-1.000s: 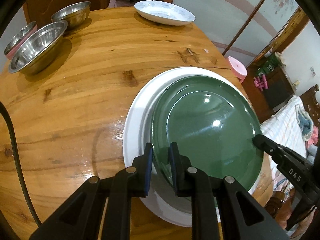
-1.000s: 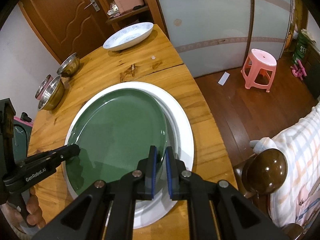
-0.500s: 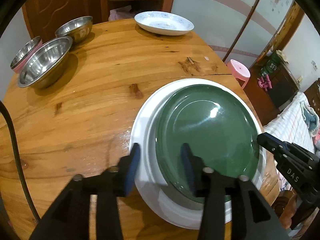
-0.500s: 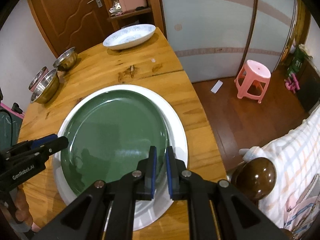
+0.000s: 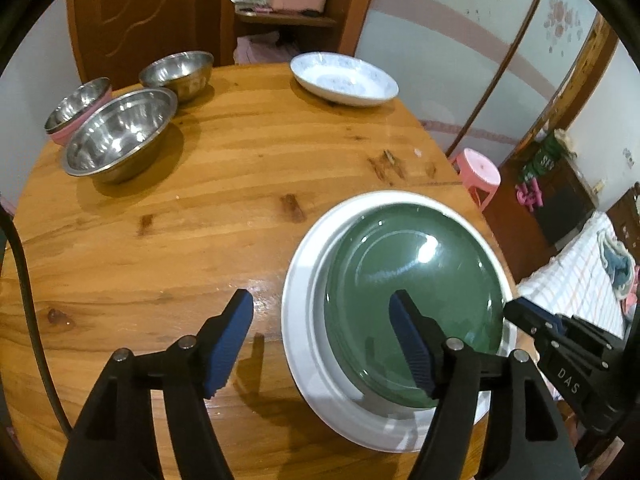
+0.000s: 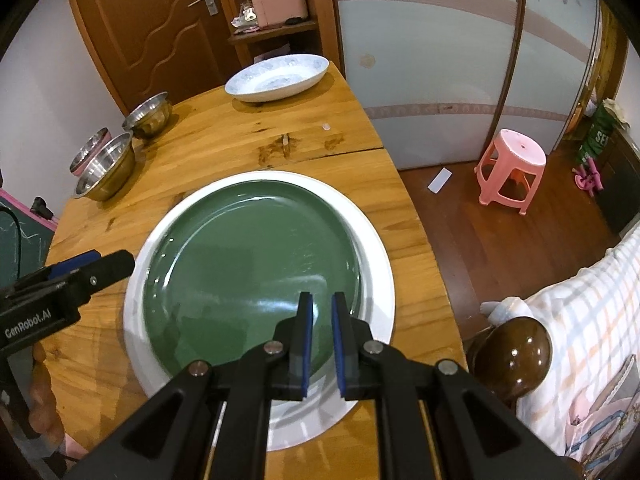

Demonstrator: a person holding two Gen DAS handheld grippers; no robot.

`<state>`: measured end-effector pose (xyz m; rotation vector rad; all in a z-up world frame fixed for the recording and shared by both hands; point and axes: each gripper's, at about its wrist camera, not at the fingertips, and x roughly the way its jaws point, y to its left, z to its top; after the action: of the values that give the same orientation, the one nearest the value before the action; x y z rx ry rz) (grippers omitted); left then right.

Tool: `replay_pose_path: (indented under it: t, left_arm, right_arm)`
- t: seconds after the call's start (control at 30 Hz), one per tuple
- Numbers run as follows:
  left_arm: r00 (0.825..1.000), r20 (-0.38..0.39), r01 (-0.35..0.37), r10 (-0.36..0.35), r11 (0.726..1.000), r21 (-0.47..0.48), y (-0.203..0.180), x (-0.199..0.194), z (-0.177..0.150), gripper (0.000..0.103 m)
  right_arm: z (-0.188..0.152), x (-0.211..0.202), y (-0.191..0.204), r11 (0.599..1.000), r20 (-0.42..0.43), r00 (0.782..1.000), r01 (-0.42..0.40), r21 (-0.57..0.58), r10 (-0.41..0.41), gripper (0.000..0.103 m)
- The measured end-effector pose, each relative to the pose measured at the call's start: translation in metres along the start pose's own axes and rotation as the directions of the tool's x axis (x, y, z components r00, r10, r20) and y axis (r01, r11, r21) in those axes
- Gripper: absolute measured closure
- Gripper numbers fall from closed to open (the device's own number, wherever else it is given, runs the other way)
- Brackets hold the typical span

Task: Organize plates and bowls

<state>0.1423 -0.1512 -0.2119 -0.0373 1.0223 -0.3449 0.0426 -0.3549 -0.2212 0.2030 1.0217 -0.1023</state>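
A green plate (image 5: 412, 280) (image 6: 248, 264) lies inside a larger white plate (image 5: 304, 300) (image 6: 380, 264) at the near right of the round wooden table (image 5: 200, 200). My left gripper (image 5: 322, 320) is open wide and empty, raised over the plates' left rim. My right gripper (image 6: 320, 312) hovers over the green plate's near rim with a narrow gap between its pads and nothing in it. A white patterned dish (image 5: 344, 82) (image 6: 276, 78) sits at the far edge. Three steel bowls (image 5: 120, 136) (image 6: 106, 172) stand at the far left.
One steel bowl sits in a pink bowl (image 5: 76, 120). A pink stool (image 6: 512, 168) stands on the floor right of the table. A brown chair knob (image 6: 512, 356) and a bed with checked cloth (image 6: 592, 320) are near right. A door (image 6: 152, 28) is behind.
My left gripper let go of the green plate's rim, opened wide and drew back upward. My right gripper loosened from the rim and lifted a little. The green plate now rests in the white plate.
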Motion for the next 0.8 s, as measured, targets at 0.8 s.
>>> replay_pose_path:
  t: [0.8]
  left_arm:
    - [0.98,0.189,-0.075,0.057,0.993,0.089,0.0,-0.134,0.049,0.027]
  right_arm:
    - [0.046,-0.134,0.082,0.967,0.188,0.971,-0.1,-0.233,0.145,0.094]
